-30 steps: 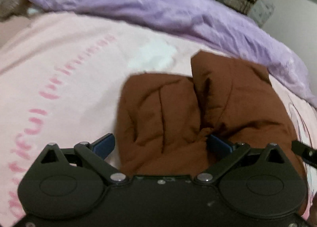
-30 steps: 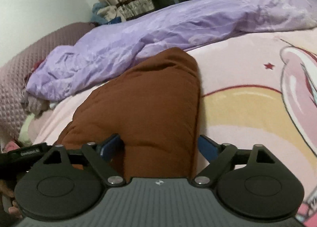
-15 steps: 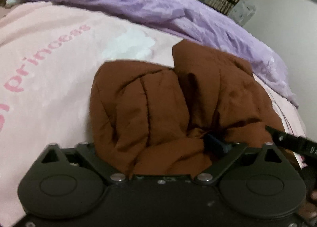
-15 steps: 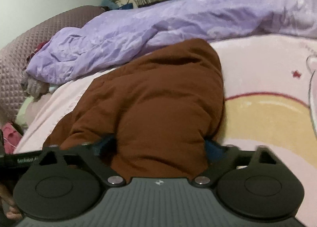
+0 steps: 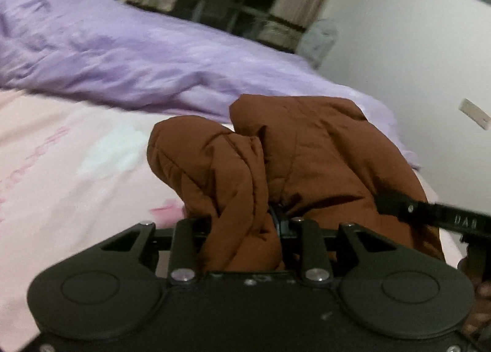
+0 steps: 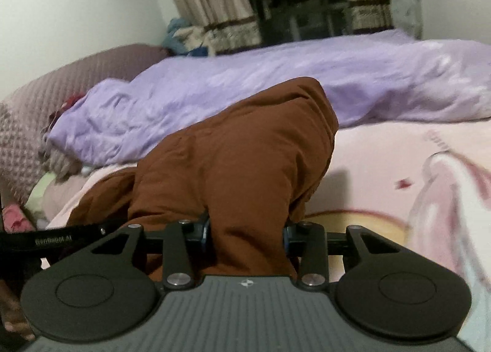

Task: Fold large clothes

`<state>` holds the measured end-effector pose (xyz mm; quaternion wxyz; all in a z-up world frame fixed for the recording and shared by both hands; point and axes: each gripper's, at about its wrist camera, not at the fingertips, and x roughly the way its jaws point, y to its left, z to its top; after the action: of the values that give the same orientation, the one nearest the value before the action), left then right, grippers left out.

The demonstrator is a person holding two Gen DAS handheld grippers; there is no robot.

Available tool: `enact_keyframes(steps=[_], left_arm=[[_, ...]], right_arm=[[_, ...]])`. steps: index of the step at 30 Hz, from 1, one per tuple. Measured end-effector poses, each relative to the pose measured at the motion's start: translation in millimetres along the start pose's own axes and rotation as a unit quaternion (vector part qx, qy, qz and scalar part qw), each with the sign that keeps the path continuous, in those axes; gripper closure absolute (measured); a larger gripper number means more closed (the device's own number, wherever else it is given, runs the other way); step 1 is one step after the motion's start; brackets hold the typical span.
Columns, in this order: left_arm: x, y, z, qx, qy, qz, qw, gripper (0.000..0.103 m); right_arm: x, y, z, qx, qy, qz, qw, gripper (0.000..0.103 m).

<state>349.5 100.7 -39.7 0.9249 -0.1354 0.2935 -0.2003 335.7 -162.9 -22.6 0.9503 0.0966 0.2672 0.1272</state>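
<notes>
Left tool [image 5: 242,238] closing, a bunched fold of the brown garment [image 5: 307,155] between its jaws. Right tool [image 6: 245,234] closing on another fold; pads apparently pressing. Garment mounded on pink bed sheet [image 5: 61,174], near purple duvet [image 6: 276,82].

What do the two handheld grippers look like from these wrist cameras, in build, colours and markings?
Left gripper: all matte black, two round discs at the base, silver screws on the linkage bars. Right gripper: the same black discs and linkages, but a grey ribbed centre plate with a small white emblem, and blue pads on its fingers. Each view shows the other gripper's black side bar with pale lettering, too blurred to read.
</notes>
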Motion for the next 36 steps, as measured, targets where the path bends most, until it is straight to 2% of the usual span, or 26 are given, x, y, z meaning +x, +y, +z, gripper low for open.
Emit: enact_keyframes(steps=[7, 9, 11, 12, 13, 14, 15, 16, 17, 18, 19, 20, 21, 22, 23, 24, 26, 27, 28, 29, 30, 31, 32, 34, 36], left_arm=[[48.0, -91.6, 3.7, 0.017, 0.024, -0.080, 0.9963, 0.076], [63.2, -107.2, -1.4, 0.021, 0.038, -0.097, 0.9943, 0.073], [85.6, -115.7, -11.7, 0.021, 0.059, -0.104, 0.9926, 0.067], [98.1, -117.4, -19.0, 0.024, 0.070, -0.097, 0.9926, 0.059], [110.1, -117.9, -26.2, 0.026, 0.083, -0.083, 0.9928, 0.045], [124.4, -117.8, -33.0, 0.023, 0.106, -0.053, 0.9927, 0.036], [134.2, -117.6, -37.8, 0.015, 0.128, -0.023, 0.9915, 0.009], [138.2, -118.1, -40.5, 0.002, 0.136, 0.011, 0.9906, 0.002], [132.9, -121.7, -40.0, 0.003, 0.122, 0.035, 0.9919, 0.003], [123.2, -130.3, -38.2, 0.021, 0.101, 0.052, 0.9933, 0.005], [111.5, -141.0, -36.4, 0.047, 0.077, 0.069, 0.9935, 0.005], [96.5, -155.8, -35.1, 0.079, 0.043, 0.089, 0.9919, 0.005], [82.6, -169.3, -34.7, 0.104, 0.013, 0.099, 0.9895, 0.003], [73.2, -176.3, -35.4, 0.120, -0.010, 0.099, 0.9878, 0.001], [62.2, -183.7, -35.6, 0.133, -0.034, 0.089, 0.9865, 0.000], [52.3, -190.4, -39.3, 0.140, -0.050, 0.072, 0.9863, 0.000], [44.1, -199.8, -51.3, 0.150, -0.047, 0.034, 0.9870, 0.000], [51.5, -202.4, -58.1, 0.162, -0.029, 0.027, 0.9860, 0.000], [62.5, -205.1, -66.9, 0.177, 0.001, 0.036, 0.9836, 0.000], [79.6, -206.1, -76.8, 0.194, 0.037, 0.049, 0.9791, 0.000], [95.2, -203.1, -86.2, 0.197, 0.049, 0.055, 0.9776, 0.000], [104.8, -196.9, -92.7, 0.187, 0.050, 0.054, 0.9796, 0.000], [109.6, -188.3, -95.4, 0.161, 0.053, 0.051, 0.9842, 0.000], [95.0, -179.0, -89.4, 0.115, 0.045, 0.033, 0.9918, 0.000], [73.3, -181.5, -83.3, 0.106, 0.026, 0.032, 0.9935, 0.000]], right_arm=[[-64.7, -81.2, 18.8, 0.036, -0.029, -0.066, 0.997, 0.056], [-76.0, -104.5, 16.6, 0.046, -0.030, -0.079, 0.995, 0.053], [-79.5, -126.7, 8.2, 0.058, -0.023, -0.089, 0.994, 0.043], [-77.1, -140.5, 2.0, 0.066, -0.017, -0.095, 0.993, 0.034], [-72.4, -148.9, -3.3, 0.073, -0.009, -0.103, 0.992, 0.029], [-64.4, -155.4, -8.9, 0.074, 0.001, -0.120, 0.990, 0.027], [-53.2, -159.3, -13.7, 0.056, 0.019, -0.164, 0.985, 0.028], [-42.9, -156.2, -16.3, 0.014, 0.047, -0.241, 0.969, 0.029], [-39.4, -150.2, -17.1, -0.026, 0.053, -0.310, 0.949, 0.030], [-44.9, -142.4, -19.4, -0.062, 0.030, -0.369, 0.927, 0.030], [-53.7, -135.8, -20.1, -0.071, 0.006, -0.393, 0.917, 0.030], [-66.0, -132.1, -20.0, -0.057, -0.017, -0.392, 0.918, 0.034], [-80.5, -130.2, -19.9, -0.031, -0.040, -0.359, 0.932, 0.038], [-93.9, -129.2, -20.5, -0.003, -0.060, -0.305, 0.950, 0.048], [-105.2, -131.4, -21.6, 0.030, -0.072, -0.249, 0.965, 0.053], [-113.0, -132.3, -24.5, 0.067, -0.081, -0.195, 0.975, 0.055], [-117.6, -129.4, -35.9, 0.101, -0.088, -0.142, 0.981, 0.058], [-114.1, -123.9, -44.0, 0.100, -0.084, -0.138, 0.982, 0.058], [-106.6, -118.7, -52.1, 0.090, -0.073, -0.143, 0.983, 0.058], [-91.0, -114.7, -61.6, 0.076, -0.050, -0.153, 0.984, 0.058], [-67.3, -114.8, -71.6, 0.063, -0.020, -0.170, 0.983, 0.057], [-45.9, -117.7, -80.6, 0.049, -0.003, -0.185, 0.981, 0.055], [-32.4, -117.3, -90.3, 0.035, -0.006, -0.204, 0.978, 0.055], [-44.6, -104.0, -92.1, 0.023, -0.030, -0.212, 0.977, 0.054], [-65.5, -89.3, -86.0, 0.025, -0.043, -0.208, 0.977, 0.052]])
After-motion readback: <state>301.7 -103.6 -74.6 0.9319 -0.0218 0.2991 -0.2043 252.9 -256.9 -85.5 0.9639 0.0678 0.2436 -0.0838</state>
